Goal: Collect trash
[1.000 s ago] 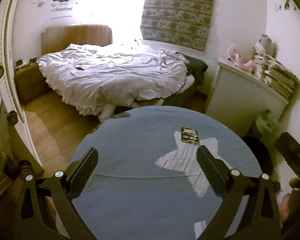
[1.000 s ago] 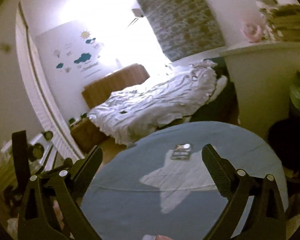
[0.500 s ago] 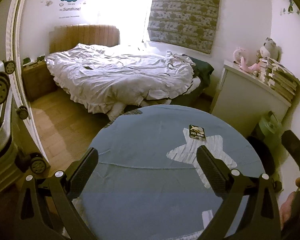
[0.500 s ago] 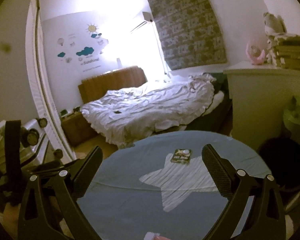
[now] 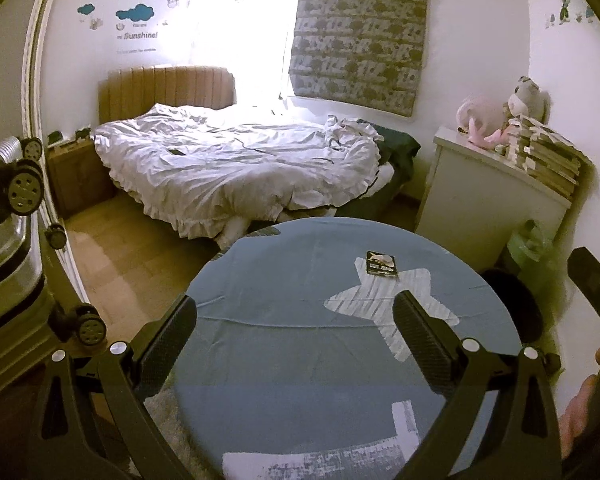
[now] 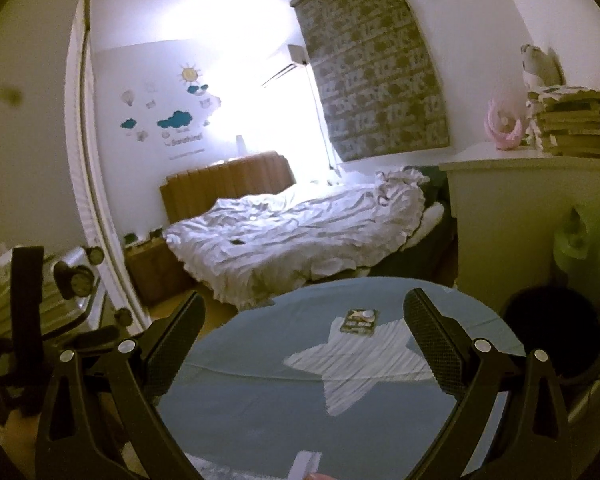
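A small dark flat packet (image 5: 381, 264) lies on the far part of a round table with a blue cloth (image 5: 284, 320), at the tip of a white star print. It also shows in the right wrist view (image 6: 358, 322). My left gripper (image 5: 294, 328) is open and empty, held above the near half of the table. My right gripper (image 6: 302, 326) is open and empty too, above the table's near edge. A dark round bin (image 5: 514, 300) stands on the floor right of the table, also in the right wrist view (image 6: 552, 332).
An unmade bed (image 5: 240, 168) with white bedding stands beyond the table. A white cabinet (image 5: 488, 200) with books and plush toys is at the right. A green bag (image 5: 534, 244) sits by it. A suitcase with wheels (image 5: 12, 216) is at the left, over wooden floor.
Both grippers have pulled back and risen a little; the table and packet sit smaller and further away. The right view has levelled out. Both stay open.
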Motion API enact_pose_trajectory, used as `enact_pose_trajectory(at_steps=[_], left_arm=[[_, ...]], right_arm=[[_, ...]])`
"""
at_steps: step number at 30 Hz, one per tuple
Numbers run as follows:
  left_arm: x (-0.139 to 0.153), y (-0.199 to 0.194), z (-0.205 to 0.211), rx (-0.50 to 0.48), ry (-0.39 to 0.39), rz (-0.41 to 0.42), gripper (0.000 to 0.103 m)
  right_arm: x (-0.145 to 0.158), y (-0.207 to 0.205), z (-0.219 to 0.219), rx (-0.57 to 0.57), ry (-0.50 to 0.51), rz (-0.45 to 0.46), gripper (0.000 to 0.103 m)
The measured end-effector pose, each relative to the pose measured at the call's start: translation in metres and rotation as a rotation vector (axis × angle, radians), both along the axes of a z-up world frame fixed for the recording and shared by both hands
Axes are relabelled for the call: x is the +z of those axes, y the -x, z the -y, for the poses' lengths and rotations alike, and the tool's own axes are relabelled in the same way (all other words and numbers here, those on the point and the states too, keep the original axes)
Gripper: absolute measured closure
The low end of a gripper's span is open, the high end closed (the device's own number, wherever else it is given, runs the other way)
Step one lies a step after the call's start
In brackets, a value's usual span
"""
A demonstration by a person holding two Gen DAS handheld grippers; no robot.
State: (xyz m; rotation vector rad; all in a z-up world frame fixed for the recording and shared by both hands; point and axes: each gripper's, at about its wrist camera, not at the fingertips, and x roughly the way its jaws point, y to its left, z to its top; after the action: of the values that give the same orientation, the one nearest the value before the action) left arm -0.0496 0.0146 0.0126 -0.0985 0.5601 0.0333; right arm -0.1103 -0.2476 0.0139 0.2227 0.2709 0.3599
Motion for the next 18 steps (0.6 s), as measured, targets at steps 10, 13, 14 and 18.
enact_pose_trajectory(at_steps=[10,13,14,18], left_arm=[[0.008,0.017,0.001,0.001,-0.009,0.029,0.005],[0.009,0.020,0.002,0.001,-0.010,0.033,0.005],[0.009,0.021,0.002,0.000,-0.009,0.034,0.005],[0.010,0.022,0.002,-0.004,-0.013,0.040,0.005]], right_arm=[[0.012,0.022,0.001,0.015,-0.007,0.034,0.005],[0.013,0.027,0.001,0.017,-0.007,0.039,0.005],[0.013,0.028,0.001,0.018,-0.007,0.039,0.005],[0.014,0.030,0.002,0.018,-0.006,0.041,0.005]])
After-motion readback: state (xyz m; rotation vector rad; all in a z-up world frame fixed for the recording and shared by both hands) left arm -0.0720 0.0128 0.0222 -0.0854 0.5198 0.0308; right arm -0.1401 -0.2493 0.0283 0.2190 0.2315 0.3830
